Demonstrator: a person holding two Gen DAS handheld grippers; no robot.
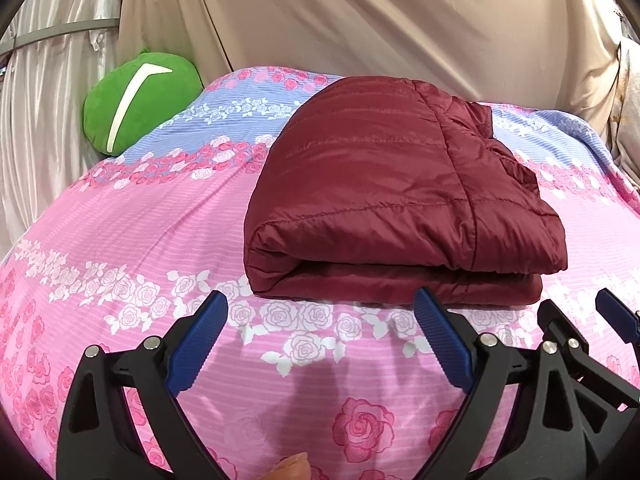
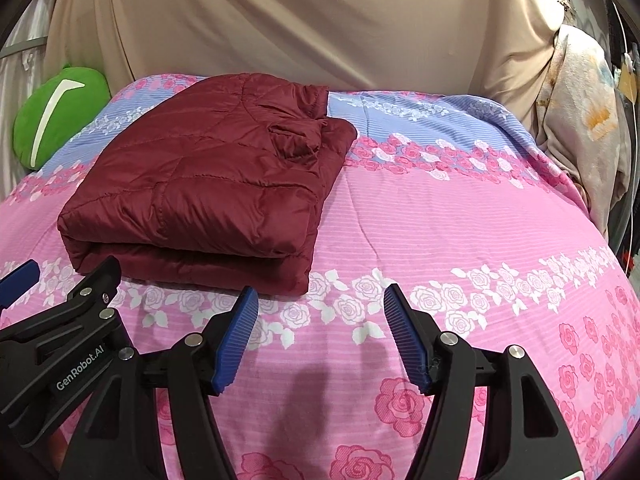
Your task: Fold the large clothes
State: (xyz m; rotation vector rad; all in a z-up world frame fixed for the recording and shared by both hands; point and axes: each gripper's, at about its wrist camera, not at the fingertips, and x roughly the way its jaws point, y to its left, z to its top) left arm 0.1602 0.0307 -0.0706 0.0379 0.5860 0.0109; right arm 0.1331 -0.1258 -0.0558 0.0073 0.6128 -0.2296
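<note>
In the left wrist view, a maroon quilted jacket [image 1: 400, 204] is seen folded into a thick, roughly square bundle. It lies on a pink and blue rose-print bedspread [image 1: 160, 232], right of the middle of the bed. A rounded fold faces the camera, with two padded layers stacked one on the other; stitched seams cross the glossy top, and a rumpled darker part is bunched at the far right corner. The left gripper [image 1: 322, 312] is held over the bedspread just short of the jacket's near edge, its blue pads spread wide, with nothing between them. A fingertip [image 1: 292, 468] shows at the bottom edge. A green cushion [image 1: 140, 100] rests at the far left against a beige sheet [image 1: 360, 20].

In the right wrist view, the jacket [image 2: 208, 184] is placed left of centre, its stacked fold again turned forward and a crumpled cuff or collar on top at the far side. The right gripper [image 2: 320, 308] is parted and empty, near the jacket's right front corner, apart from it. The left gripper [image 2: 60, 276] appears at the left edge.
</note>
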